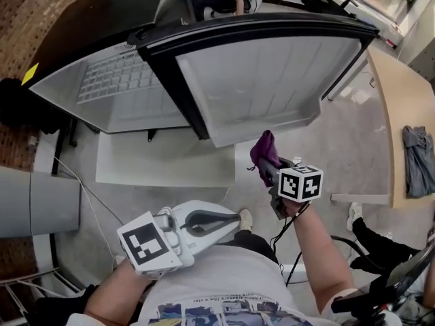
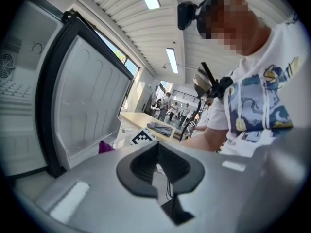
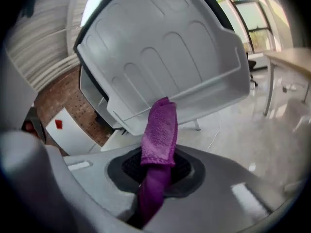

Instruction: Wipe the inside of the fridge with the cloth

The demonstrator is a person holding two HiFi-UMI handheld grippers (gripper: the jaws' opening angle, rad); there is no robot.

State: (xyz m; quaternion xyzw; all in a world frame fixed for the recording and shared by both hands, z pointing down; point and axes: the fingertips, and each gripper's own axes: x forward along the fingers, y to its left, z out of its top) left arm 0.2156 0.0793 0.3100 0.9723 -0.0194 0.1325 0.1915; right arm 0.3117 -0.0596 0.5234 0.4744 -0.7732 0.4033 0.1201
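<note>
Grey floor, fridge (image 1: 129, 94) open far left, its door (image 1: 265, 80) swung right; right gripper (image 1: 266, 166) clamps the purple cloth (image 1: 265, 148) near the door, left gripper (image 1: 233, 218) closed on nothing, so interior wiping looks still undone.

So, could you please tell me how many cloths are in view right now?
2. A purple microfibre cloth is clamped in the right gripper; a crumpled grey cloth lies on the beige table. Others may be hidden.
</note>
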